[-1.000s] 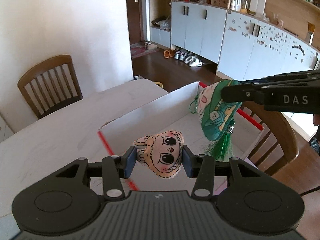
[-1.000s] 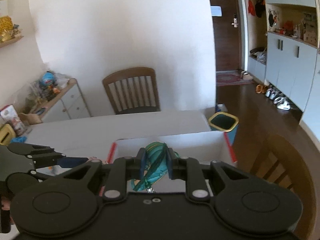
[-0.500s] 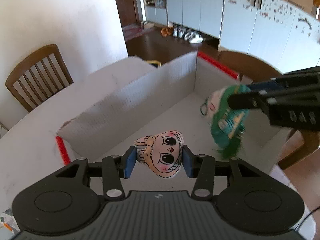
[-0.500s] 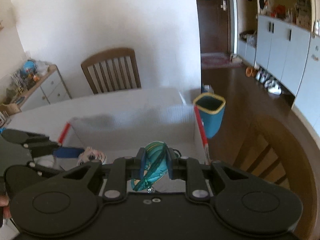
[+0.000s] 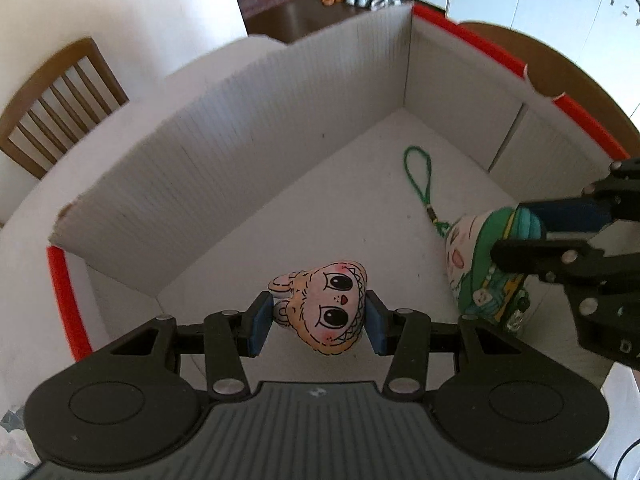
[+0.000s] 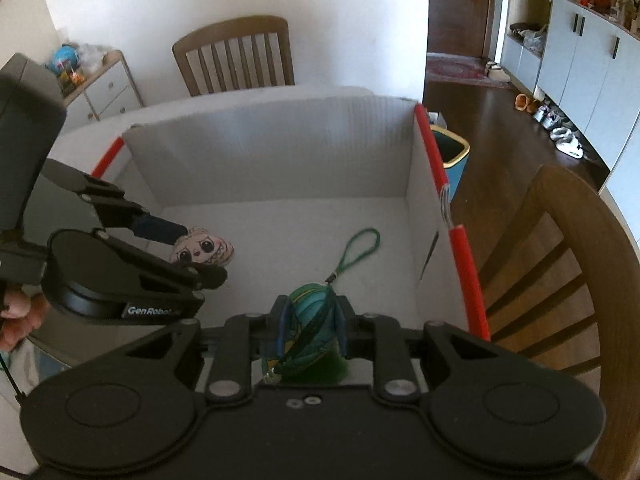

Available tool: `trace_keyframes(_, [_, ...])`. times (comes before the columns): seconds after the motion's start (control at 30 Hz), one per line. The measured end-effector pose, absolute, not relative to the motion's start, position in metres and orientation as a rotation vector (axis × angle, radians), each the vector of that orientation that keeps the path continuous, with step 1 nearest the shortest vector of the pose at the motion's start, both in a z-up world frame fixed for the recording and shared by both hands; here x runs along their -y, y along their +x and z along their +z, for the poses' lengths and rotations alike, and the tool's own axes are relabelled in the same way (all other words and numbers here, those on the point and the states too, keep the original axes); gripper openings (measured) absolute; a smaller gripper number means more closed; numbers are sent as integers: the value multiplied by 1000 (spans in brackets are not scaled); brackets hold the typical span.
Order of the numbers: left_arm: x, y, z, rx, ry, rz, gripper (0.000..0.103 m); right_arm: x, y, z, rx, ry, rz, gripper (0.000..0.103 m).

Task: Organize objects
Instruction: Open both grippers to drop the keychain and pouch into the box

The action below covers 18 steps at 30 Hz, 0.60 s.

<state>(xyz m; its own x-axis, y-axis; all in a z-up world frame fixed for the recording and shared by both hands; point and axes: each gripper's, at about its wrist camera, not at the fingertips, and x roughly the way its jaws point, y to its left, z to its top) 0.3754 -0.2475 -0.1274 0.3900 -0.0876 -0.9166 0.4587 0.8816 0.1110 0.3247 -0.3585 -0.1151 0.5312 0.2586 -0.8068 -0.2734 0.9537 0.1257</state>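
Progress: both toys down inside the white corrugated box w/ red-trimmed rims (image 5: 208,168), neither let go yet; release + pull-out are left, I'd judge.
Left claw (image 5: 318,322): clamped on the peach cartoon-face plush head (image 5: 328,312), near the box's near wall, just above or on the floor (can't tell which).
Right claw (image 6: 312,330): jaws starting to part, narrow; green-teal plush charm w/ tassel (image 6: 308,316) between the pads, pads touching it.
Charm cord: green loop (image 5: 418,176) lies on the box floor toward the far-right corner.
Box contents: only these two toys visible.
Box spot: on the white surface (image 5: 28,220), at its edge by a wooden chair (image 6: 560,248).
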Motion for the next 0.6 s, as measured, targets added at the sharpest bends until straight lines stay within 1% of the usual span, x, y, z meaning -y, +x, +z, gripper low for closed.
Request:
trace_keyframes(0.23, [248, 386, -143, -1244, 375, -356, 48, 359, 330, -114, -978, -16, 312, 25])
trace_keyframes(0.37, [248, 384, -144, -1256, 384, -356, 49, 358, 333, -113, -981, -32, 302, 29])
trace_keyframes(0.47, [247, 381, -144, -1254, 387, -353, 51, 356, 330, -112, -977, -46, 291, 33])
trace_keyframes(0.6, [245, 374, -140, -1239, 382, -354, 54, 357, 326, -109, -967, -48, 292, 40])
